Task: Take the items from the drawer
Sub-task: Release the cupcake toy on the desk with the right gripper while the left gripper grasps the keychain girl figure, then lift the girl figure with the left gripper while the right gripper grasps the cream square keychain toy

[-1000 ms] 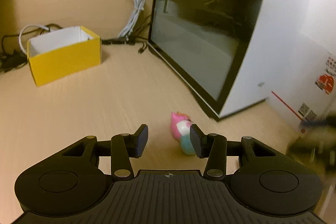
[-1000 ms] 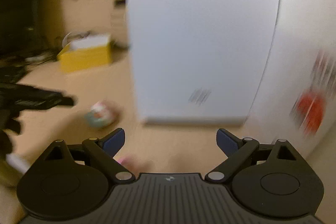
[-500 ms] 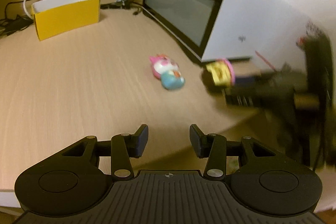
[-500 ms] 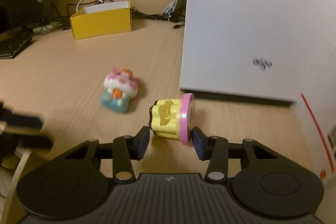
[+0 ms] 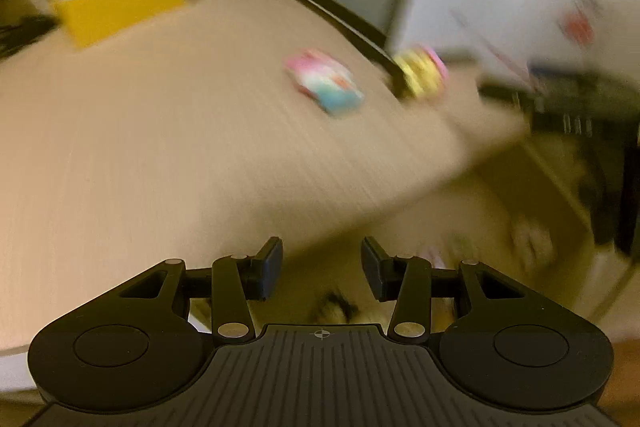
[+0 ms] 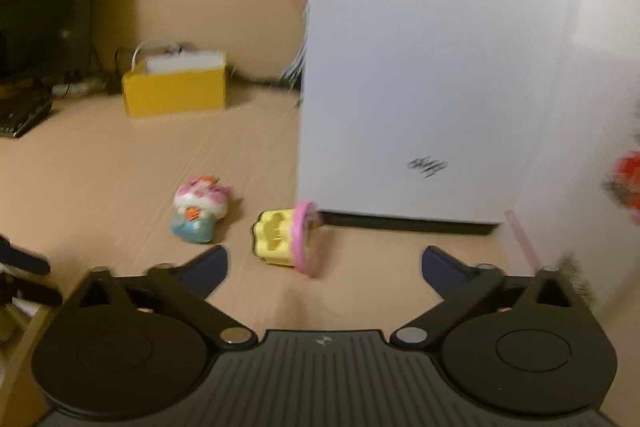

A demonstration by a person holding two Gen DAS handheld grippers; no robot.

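A yellow and pink toy (image 6: 286,241) lies on its side on the wooden desk (image 6: 120,171), just beyond my right gripper (image 6: 324,261). The jaws of that gripper are opening wide and nothing is between them. A pink, white and blue toy (image 6: 200,213) lies to its left. In the blurred left wrist view both toys show farther off, the pink and blue one (image 5: 326,83) and the yellow one (image 5: 420,75). My left gripper (image 5: 322,267) is open and empty, past the desk's front edge, above an open drawer (image 5: 480,227) with blurred items inside.
A white computer case (image 6: 420,67) stands on the desk right behind the yellow toy. A yellow box (image 6: 176,87) sits at the back, with cables around it. A keyboard (image 6: 20,111) and a dark monitor are at the far left.
My right gripper let go of the yellow and pink toy, opened wide and drew back from it. My left gripper pulled back over the desk edge and tilted down toward the drawer.
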